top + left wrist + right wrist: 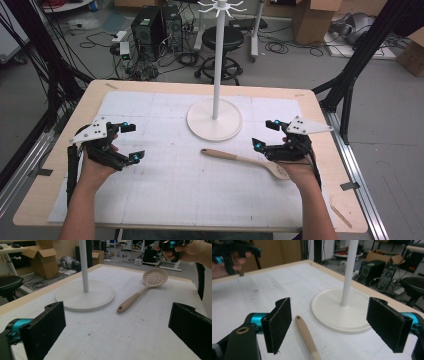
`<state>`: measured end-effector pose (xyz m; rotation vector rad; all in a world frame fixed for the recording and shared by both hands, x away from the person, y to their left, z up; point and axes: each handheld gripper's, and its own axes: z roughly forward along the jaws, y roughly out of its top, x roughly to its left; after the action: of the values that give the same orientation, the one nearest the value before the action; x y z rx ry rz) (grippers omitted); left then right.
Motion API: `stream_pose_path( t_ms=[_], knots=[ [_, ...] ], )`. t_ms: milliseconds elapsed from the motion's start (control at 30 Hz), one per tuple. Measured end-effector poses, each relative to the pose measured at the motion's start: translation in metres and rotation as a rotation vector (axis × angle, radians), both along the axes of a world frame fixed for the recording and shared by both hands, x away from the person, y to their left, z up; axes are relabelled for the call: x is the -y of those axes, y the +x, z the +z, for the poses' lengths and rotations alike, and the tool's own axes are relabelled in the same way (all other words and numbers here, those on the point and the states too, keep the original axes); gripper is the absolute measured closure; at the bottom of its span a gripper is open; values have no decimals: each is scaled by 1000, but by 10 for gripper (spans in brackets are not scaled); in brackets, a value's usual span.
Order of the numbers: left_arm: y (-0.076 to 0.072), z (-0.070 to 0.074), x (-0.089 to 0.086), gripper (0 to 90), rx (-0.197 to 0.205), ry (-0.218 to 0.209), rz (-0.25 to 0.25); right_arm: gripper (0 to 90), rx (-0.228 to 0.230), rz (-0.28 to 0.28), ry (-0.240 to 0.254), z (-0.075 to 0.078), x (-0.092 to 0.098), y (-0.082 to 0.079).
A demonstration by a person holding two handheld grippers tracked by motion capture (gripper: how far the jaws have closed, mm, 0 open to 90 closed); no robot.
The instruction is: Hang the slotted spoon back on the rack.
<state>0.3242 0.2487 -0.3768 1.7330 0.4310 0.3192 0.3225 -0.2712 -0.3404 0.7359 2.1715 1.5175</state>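
Your right gripper (265,134) jaws wide apart, empty, just over the slotted spoon (245,161) lying flat on the mat (165,190) near the rack base (202,122); left gripper (129,141) open too, well apart

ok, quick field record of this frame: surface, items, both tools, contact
surface: wooden table with white grid mat
rack: white stand, round base on mat, hooks on top
utensil: beige slotted spoon lying flat on mat, beside the stand base, not touching it
left tool: open, nothing between jaws, over mat
right tool: open, above spoon, handle below jaws
contact: neither tool grips the spoon
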Motion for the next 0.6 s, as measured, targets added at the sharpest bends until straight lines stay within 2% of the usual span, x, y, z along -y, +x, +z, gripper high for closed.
stream_pose_path(
  t_ms=[33,67,100,167,267,300,333,367,400,433,600],
  knots=[
    [0,0,0,17,1,0,0,199,-12,10,-30,-1,-5,4],
    [0,0,0,17,0,-1,0,199,-12,10,-30,-1,-5,4],
    [0,0,0,17,-1,0,0,199,-25,19,-62,-1,-10,9],
    [0,0,0,17,-1,1,1,199,-29,23,-73,-1,-12,10],
    [0,0,0,17,0,1,1,199,-61,41,-133,-5,-21,21],
    [0,0,0,17,1,-1,0,199,-61,41,-133,-5,-21,21],
    [0,0,-1,17,1,-1,0,199,-73,46,-144,-6,-23,23],
    [0,0,-1,17,0,-1,1,199,-87,52,-176,-8,-27,27],
    [0,1,-1,17,2,0,2,199,-87,52,-176,-8,-27,27],
    [0,1,-1,17,2,-4,2,199,-106,58,-214,-12,-32,31],
    [0,1,-2,17,2,-3,3,201,-154,75,-283,-22,-41,37]
  ],
)
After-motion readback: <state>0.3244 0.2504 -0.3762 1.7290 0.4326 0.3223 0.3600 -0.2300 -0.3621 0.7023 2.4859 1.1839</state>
